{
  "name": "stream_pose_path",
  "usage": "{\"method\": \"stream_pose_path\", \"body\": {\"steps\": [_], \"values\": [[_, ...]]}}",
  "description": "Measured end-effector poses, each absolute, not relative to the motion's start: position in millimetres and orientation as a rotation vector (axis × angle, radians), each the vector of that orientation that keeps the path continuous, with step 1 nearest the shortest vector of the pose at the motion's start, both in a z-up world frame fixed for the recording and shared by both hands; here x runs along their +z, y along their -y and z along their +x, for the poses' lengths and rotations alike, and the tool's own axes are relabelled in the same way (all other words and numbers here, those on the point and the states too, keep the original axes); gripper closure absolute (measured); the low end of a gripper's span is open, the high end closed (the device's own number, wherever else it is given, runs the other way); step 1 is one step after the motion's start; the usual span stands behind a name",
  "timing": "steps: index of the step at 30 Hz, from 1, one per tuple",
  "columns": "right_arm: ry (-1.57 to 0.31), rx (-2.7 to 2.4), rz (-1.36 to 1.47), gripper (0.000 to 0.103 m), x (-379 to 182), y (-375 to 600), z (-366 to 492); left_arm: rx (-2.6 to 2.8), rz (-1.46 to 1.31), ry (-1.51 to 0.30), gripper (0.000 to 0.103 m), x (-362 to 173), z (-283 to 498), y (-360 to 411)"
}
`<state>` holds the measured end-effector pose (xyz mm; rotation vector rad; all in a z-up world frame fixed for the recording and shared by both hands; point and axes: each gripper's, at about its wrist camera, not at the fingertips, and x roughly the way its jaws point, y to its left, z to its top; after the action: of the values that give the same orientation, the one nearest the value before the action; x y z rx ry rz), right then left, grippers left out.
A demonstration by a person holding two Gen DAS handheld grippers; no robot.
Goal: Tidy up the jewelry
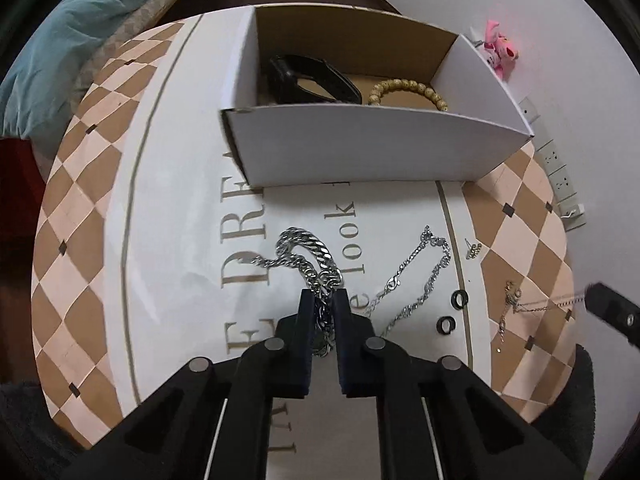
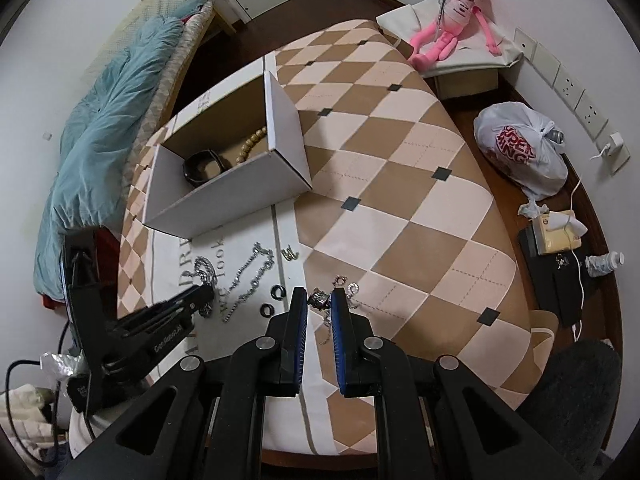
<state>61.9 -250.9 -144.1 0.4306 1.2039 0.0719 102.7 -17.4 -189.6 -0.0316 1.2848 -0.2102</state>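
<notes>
My left gripper (image 1: 323,294) is shut on a thick silver curb chain (image 1: 308,254) that still lies partly on the table; it also shows in the right wrist view (image 2: 206,270). A thin silver chain (image 1: 416,280) lies to its right, with two black rings (image 1: 452,312) and an earring (image 1: 474,250) beyond. The open cardboard box (image 1: 376,148) behind holds a black band (image 1: 312,80) and a wooden bead bracelet (image 1: 408,90). My right gripper (image 2: 319,296) is shut on a thin necklace with a small charm (image 2: 320,300).
The table has a checkered cloth (image 2: 400,184). A bed with a teal blanket (image 2: 116,120) is at the left. A pink plush toy (image 2: 452,20), a plastic bag (image 2: 520,148) and wall sockets (image 2: 576,84) are at the right.
</notes>
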Motion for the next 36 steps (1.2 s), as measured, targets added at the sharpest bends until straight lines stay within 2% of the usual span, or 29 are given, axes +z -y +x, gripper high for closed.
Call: {"method": "stream_pose_path", "body": {"steps": [9, 20, 25, 29, 31, 33, 34, 36], "values": [[-1.095, 0.161, 0.458, 0.090, -79, 252, 80, -0.259, -0.119, -1.182, 0.100, -121, 78, -11], [-0.956, 0.279, 0.380, 0.091, 14, 228, 129, -0.369, -0.181, -0.993, 0.101, -17, 127, -1], [-0.951, 0.287, 0.353, 0.091, 21, 216, 148, -0.351, -0.176, -1.002, 0.099, -14, 146, -3], [-0.969, 0.283, 0.359, 0.091, 6, 213, 135, -0.278, -0.153, -1.092, 0.094, -47, 135, -11], [-0.988, 0.276, 0.376, 0.091, -6, 215, 126, -0.240, -0.120, -1.131, 0.079, -71, 124, -14], [-1.005, 0.261, 0.388, 0.091, -18, 218, 114, -0.216, -0.116, -1.174, 0.024, -95, 113, -20], [-1.013, 0.247, 0.390, 0.091, -25, 221, 108, -0.212, -0.121, -1.190, 0.020, -103, 109, -22], [-1.031, 0.218, 0.396, 0.091, -39, 226, 97, -0.199, -0.134, -1.235, 0.020, -125, 99, -24]]}}
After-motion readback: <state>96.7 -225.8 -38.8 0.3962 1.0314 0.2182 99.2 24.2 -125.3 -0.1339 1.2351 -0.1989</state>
